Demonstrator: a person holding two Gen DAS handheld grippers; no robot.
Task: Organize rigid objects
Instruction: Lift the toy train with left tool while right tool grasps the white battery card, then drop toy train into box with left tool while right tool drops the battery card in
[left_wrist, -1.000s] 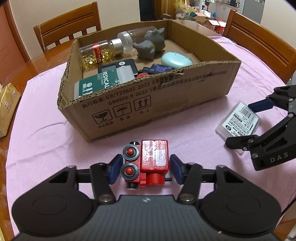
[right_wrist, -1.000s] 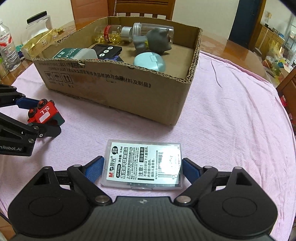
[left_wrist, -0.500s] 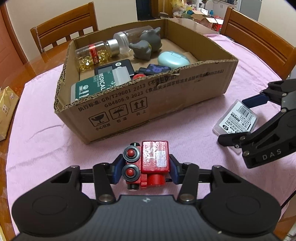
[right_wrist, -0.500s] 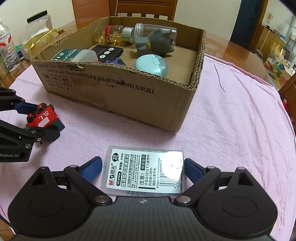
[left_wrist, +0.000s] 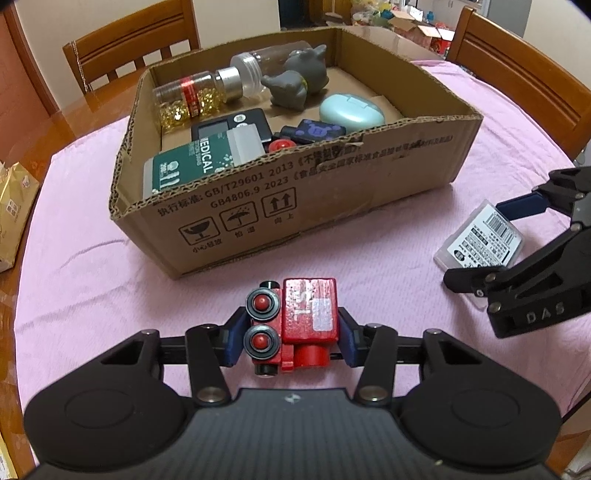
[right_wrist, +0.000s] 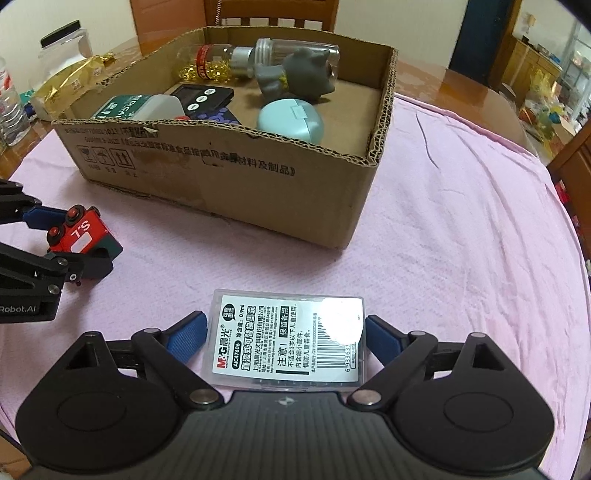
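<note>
Between left gripper (left_wrist: 291, 334) pads: red toy train (left_wrist: 295, 325), clamped by its sides, just above pink cloth (left_wrist: 92, 266). Right gripper (right_wrist: 286, 334) straddles flat plastic case (right_wrist: 286, 338), pads at both ends, seemingly gripping. Ahead of both: cardboard box (left_wrist: 295, 206), already part filled. Advice: lift straight up, clear front wall, release low over bare box floor.

The cardboard box (left_wrist: 295, 206) blocks the bench's (right_wrist: 461, 221) middle, its left half crowded; bare floor remains behind the mint case (right_wrist: 291, 120). Pink cloth right lies open.
</note>
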